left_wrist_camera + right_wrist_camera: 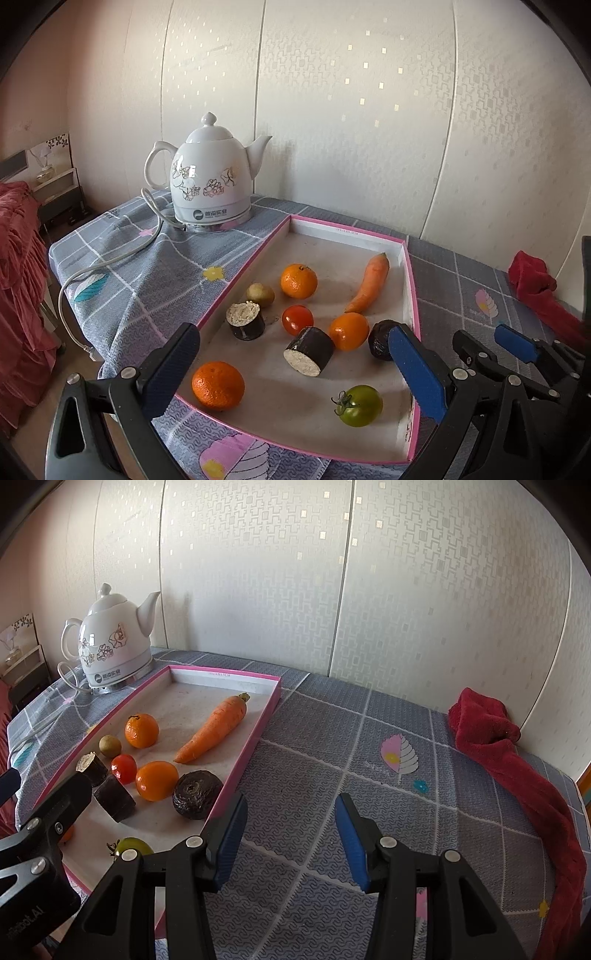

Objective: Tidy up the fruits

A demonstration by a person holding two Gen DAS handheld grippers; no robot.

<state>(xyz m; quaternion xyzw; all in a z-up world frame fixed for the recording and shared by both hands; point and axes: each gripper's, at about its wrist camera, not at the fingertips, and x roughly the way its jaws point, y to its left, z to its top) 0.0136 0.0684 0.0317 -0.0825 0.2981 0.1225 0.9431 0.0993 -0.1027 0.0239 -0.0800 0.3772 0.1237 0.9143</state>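
A pink-rimmed tray (413, 295) (255, 738) lies on the grey checked cloth. In it are a carrot (369, 282) (214, 729), three oranges (299, 280) (349, 330) (218, 386), a red tomato (297, 319), a green tomato (358, 404), a small brownish fruit (260, 294), two eggplant pieces (245, 319) (309, 350) and a dark wrinkled fruit (378, 345) (197, 794). My left gripper (293, 332) hovers wide open over the tray's near end, holding nothing. My right gripper (291, 801) stands open over bare cloth, just right of the tray.
A white flowered kettle (210, 177) (114, 646) with its cord (110, 258) stands behind the tray's left side. A red towel (517, 768) lies along the right, by the wall. The table drops off at the left, beside a red bedcover (22, 277).
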